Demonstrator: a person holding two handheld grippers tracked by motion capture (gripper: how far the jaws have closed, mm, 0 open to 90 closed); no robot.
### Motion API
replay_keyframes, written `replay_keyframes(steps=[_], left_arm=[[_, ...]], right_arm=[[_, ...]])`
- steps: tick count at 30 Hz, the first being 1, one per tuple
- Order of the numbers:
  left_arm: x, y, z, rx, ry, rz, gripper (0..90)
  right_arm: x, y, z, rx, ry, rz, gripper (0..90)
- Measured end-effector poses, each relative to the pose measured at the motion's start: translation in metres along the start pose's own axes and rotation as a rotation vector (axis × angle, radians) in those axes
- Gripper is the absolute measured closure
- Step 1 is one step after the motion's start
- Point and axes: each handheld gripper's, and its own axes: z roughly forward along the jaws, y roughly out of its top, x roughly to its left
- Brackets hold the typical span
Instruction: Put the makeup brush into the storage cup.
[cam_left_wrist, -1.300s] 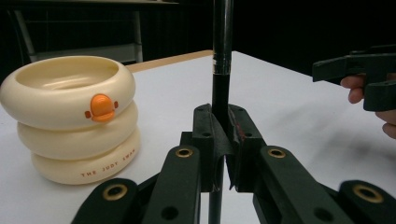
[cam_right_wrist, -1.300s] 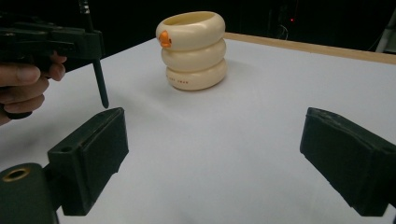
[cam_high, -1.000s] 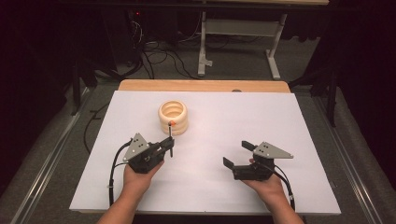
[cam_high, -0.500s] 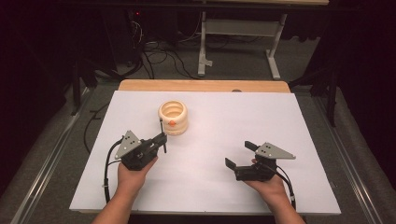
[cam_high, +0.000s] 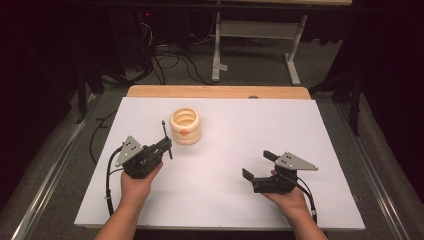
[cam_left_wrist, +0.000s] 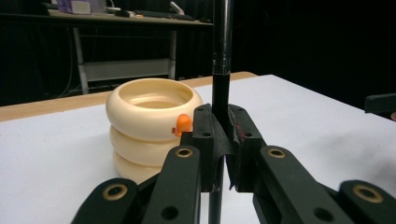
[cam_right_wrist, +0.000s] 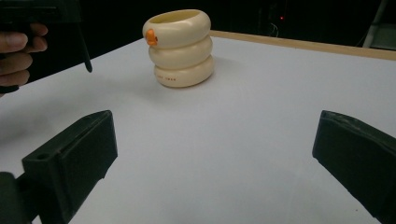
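Note:
A cream holder (cam_high: 185, 126) made of three stacked rings, with a small orange knob on its side, stands on the white table top (cam_high: 240, 130). My left gripper (cam_high: 167, 146) is to the holder's left, slightly nearer the person, and apart from it. It is shut on a thin black pen (cam_high: 165, 136) that stands upright. In the left gripper view the jaws (cam_left_wrist: 222, 140) clamp the pen (cam_left_wrist: 221, 46), and the holder (cam_left_wrist: 144, 121) is just behind. My right gripper (cam_high: 259, 165) rests at the near right, open with nothing between its jaws (cam_right_wrist: 215, 154). From there the holder (cam_right_wrist: 180, 46) is straight ahead.
The table's wooden far edge (cam_high: 215, 91) shows beyond the white top. Behind it are a dark floor with cables (cam_high: 170, 65) and a grey desk frame (cam_high: 255, 35). White surface lies between the two grippers.
My left gripper has drawn the pen to the left, away from the holder's front. The right gripper has stayed where it was.

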Motion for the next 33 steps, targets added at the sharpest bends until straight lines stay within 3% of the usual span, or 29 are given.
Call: replay_keyframes(steps=[14, 27, 33], left_arm=[[0.006, 0.022, 0.009, -0.012, 0.033, 0.005, 83.0], [0.007, 0.039, 0.021, -0.034, 0.041, 0.002, 83.1], [0.007, 0.048, 0.026, -0.031, 0.053, 0.025, 83.1]], right_arm=[[-0.004, -0.010, -0.004, 0.042, -0.028, -0.036, 1.3], [-0.004, -0.010, -0.004, 0.020, -0.030, -0.031, 1.3], [-0.005, -0.010, -0.004, 0.017, -0.028, -0.037, 1.2]])
